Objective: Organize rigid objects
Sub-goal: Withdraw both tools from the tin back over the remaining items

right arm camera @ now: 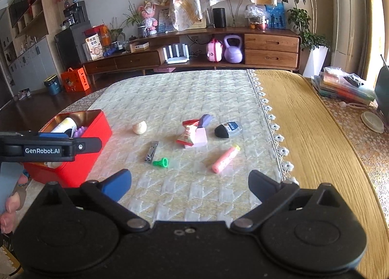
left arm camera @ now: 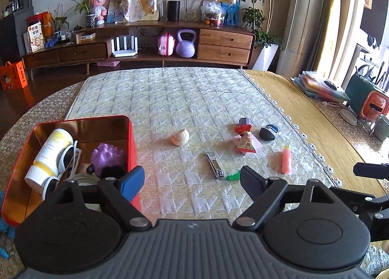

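Both grippers I'm holding spread and empty: left gripper [left arm camera: 192,180] hovering beside the red metal tin [left arm camera: 132,143], right gripper [right arm camera: 189,181] facing the silver nail clipper [right arm camera: 151,151].

Tin [left arm camera: 132,138] left; clipper [left arm camera: 214,165], shell [left arm camera: 180,137] on mat [left arm camera: 170,99].

the tin [left arm camera: 132,143] is red outside, gold inside; in it lie a white and yellow bottle [left arm camera: 49,155] and a purple spiky toy [left arm camera: 107,157]. the mat [left arm camera: 170,99] is pale with a yellow-white zigzag weave, the cloth [right arm camera: 316,133] mustard. on the mat: a cream shell [left arm camera: 180,137], silver clippers [left arm camera: 214,165], a green cap [right arm camera: 161,162], a pink tube [right arm camera: 225,159], and a black and grey case [right arm camera: 227,130].
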Motion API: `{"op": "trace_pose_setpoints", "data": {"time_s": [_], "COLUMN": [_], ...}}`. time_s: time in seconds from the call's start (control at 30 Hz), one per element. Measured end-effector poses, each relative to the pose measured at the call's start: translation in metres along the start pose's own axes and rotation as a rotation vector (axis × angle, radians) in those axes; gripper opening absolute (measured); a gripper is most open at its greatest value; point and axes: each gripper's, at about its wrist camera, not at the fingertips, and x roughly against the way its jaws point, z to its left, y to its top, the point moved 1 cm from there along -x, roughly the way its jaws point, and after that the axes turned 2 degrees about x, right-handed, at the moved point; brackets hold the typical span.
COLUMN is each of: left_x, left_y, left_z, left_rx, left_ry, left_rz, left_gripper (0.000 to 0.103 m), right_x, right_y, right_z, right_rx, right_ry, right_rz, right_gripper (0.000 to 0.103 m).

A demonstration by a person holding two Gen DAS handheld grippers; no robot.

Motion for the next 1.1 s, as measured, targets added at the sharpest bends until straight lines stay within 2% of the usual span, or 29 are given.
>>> {"op": "trace_pose_setpoints", "data": {"time_s": [0.23,0.5,0.7,1.1], "left_x": [-0.029,-0.062,-0.084,-0.109], "left_y": [0.001,0.003,-0.001,-0.005], "left_z": [-0.018,-0.027,-0.032,-0.025], "left_rx": [-0.011,0.001,-0.034,-0.016], "left_ry": [0.023,0.021,0.052,0.069], "left_rz": [0.013,0.035,0.041,0.068], "left_gripper": [0.086,0.086,0.086,0.086], "right_x": [-0.016,-0.044,-0.071,-0.110], "right_y": [-0.003,0.010,0.016,0.015], "right_z": [-0.020,-0.035,-0.040,-0.038], "right_rx": [-0.019,-0.038,-0.045,-0.021], "right_ry": [-0.050,-0.106,-0.133,-0.175], "right_rz": [0.027,0.034,0.068,0.134], "right_gripper": [0.103,0.100,0.094,0.077]}}
